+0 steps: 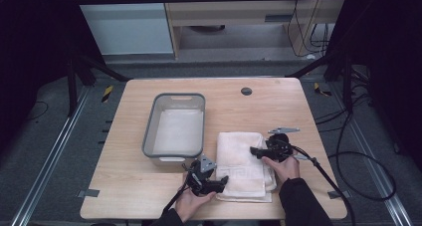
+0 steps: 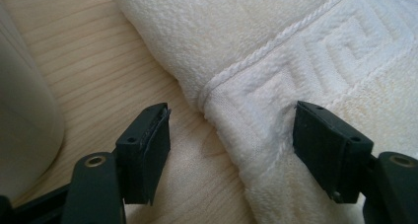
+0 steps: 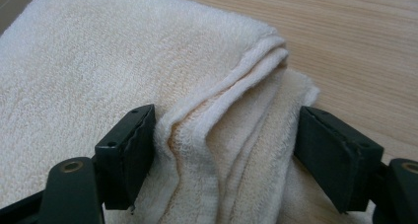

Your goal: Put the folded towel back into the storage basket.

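At the near edge of the table [image 1: 149, 196] the left gripper [image 1: 215, 182] sits with jaws spread wide and nothing clamped: in the left gripper view one jaw is over bare wood, the other pressed against the towel [image 2: 296, 51] by its key-pattern band, so the folded edge lies between them. Right gripper [image 1: 258, 152] same story, jaws apart, straddling the stacked layers at the towel's right edge; in the right gripper view the left jaw touches the top fold, the right one sits just outside the bottom layer. Towel is folded, flat on the table, just right of the grey bin [image 1: 175, 127], which looks empty. Looks like a two-point pickup, probably bound for the bin. My advice: push both jaws deeper before closing so every layer is caught, esp. on the right where the layers splay. Left should get its lower jaw under the edge, not just pinch the top ply. Close both together, lift level, else the fold opens.
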`<state>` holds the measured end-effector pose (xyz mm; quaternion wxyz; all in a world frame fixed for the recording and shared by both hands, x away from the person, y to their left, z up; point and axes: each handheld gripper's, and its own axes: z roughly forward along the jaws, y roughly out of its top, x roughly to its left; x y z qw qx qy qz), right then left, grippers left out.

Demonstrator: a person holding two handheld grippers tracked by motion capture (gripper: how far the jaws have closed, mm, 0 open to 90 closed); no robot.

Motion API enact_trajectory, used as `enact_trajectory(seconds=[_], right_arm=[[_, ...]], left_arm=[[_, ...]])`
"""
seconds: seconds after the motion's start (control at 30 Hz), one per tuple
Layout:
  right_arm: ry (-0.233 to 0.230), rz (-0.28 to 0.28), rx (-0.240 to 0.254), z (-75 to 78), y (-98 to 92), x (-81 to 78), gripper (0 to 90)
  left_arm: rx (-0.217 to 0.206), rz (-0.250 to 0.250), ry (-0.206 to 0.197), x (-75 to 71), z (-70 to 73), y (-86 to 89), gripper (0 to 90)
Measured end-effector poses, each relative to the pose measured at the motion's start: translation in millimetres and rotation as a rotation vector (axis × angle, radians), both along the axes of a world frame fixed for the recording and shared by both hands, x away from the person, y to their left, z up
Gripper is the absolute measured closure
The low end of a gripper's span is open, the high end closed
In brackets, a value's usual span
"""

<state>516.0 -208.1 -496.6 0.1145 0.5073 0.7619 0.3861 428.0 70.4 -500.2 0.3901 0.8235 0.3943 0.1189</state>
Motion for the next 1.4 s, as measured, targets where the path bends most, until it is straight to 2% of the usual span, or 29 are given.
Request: enact_trajectory(seconds=[0.1, 0.37, 0.43, 0.53, 0.57, 0.6, 0.63, 0.73, 0.83, 1.0, 1.1, 1.4], right_arm=[[0.019, 0.002, 0.018, -0.9, 0.1, 1.0, 26.9], [0.041, 0.015, 0.044, -1.6, 0.1, 1.7, 34.3], [0.057, 0.021, 0.078, -1.8, -0.7, 1.2, 40.8], [0.073, 0.023, 0.097, -1.9, -1.4, 1.6, 45.0], [0.092, 0.021, 0.118, -1.8, -1.6, 1.7, 49.1], [0.092, 0.021, 0.118, -1.8, -1.6, 1.7, 49.1], [0.098, 0.025, 0.126, -1.5, -1.8, 1.8, 52.1], [0.105, 0.029, 0.137, -0.7, -1.5, 1.4, 55.8], [0.107, 0.031, 0.141, -0.1, -1.6, 1.3, 58.6], [0.100, 0.035, 0.143, 2.0, -1.5, 0.4, 63.2], [0.088, 0.034, 0.135, 4.9, 0.1, -1.0, 64.7], [0.067, 0.038, 0.132, 13.9, 0.0, -4.0, 65.4]], left_arm=[[-0.022, -0.009, 0.030, 3.1, -1.5, 0.5, 29.8], [-0.014, -0.025, 0.048, 4.1, 0.5, -1.7, 33.0], [-0.017, -0.030, 0.056, 4.2, 1.2, -2.0, 38.6], [-0.030, -0.046, 0.074, 4.4, 1.9, -2.2, 43.3], [-0.036, -0.053, 0.082, 4.6, 2.0, -1.9, 48.9], [-0.039, -0.057, 0.085, 4.9, 2.1, -1.8, 48.9], [-0.046, -0.068, 0.093, 4.9, 2.5, -2.2, 52.6], [-0.038, -0.074, 0.089, 4.4, 3.3, -3.0, 57.1], [-0.029, -0.079, 0.084, 2.7, 4.6, -5.0, 61.2], [-0.039, -0.080, 0.089, 2.1, 5.2, -5.2, 66.0], [-0.048, -0.079, 0.083, 1.0, 5.4, -4.4, 72.5], [-0.074, -0.078, 0.100, 1.0, 8.3, -0.8, 76.4]])
